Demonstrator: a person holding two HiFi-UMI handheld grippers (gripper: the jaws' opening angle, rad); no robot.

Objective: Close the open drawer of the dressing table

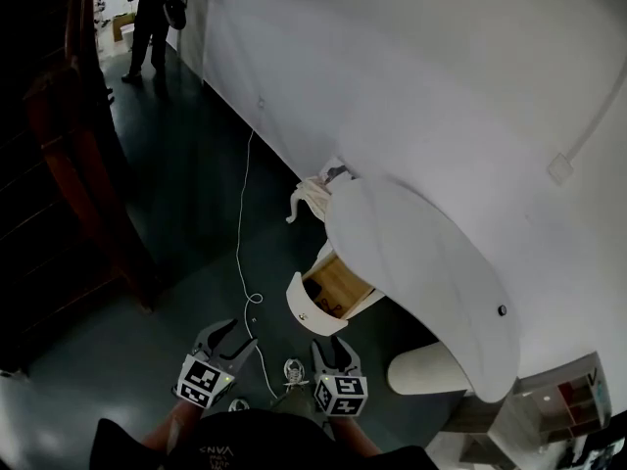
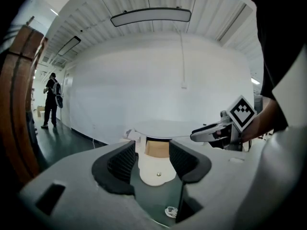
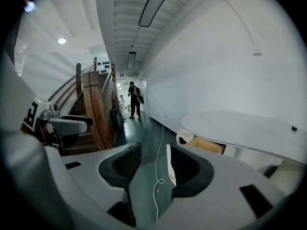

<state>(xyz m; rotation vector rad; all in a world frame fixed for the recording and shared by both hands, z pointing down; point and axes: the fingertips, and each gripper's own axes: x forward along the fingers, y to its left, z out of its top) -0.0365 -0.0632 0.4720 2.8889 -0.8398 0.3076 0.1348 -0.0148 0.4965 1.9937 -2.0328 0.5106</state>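
Floor: dark floor (image 1: 186, 233) is lying bare before the drawer, leaving open passage.
Drawer: drawer (image 1: 315, 302) is jutting out from under the counter, with nothing blocking its white front.
Counter: counter (image 1: 431, 272) is overhanging, closing off room above the drawer.
Cable: white cable (image 1: 239, 233) is trailing along the floor just left of the drawer.
Cylinder: white cylinder (image 1: 421, 372) is standing right of the drawer, under the counter.
Staircase: wooden staircase (image 1: 69, 145) is standing well apart at left.

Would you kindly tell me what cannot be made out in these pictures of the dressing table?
- Contents of the drawer: head view, the table top overhangs most of it.
- White rounded thing beneath the table: head view, half covered by the top, unidentifiable.
- Pale bundle at the table's far end: head view, too small to identify.
- Distant person: all views, too small for detail.
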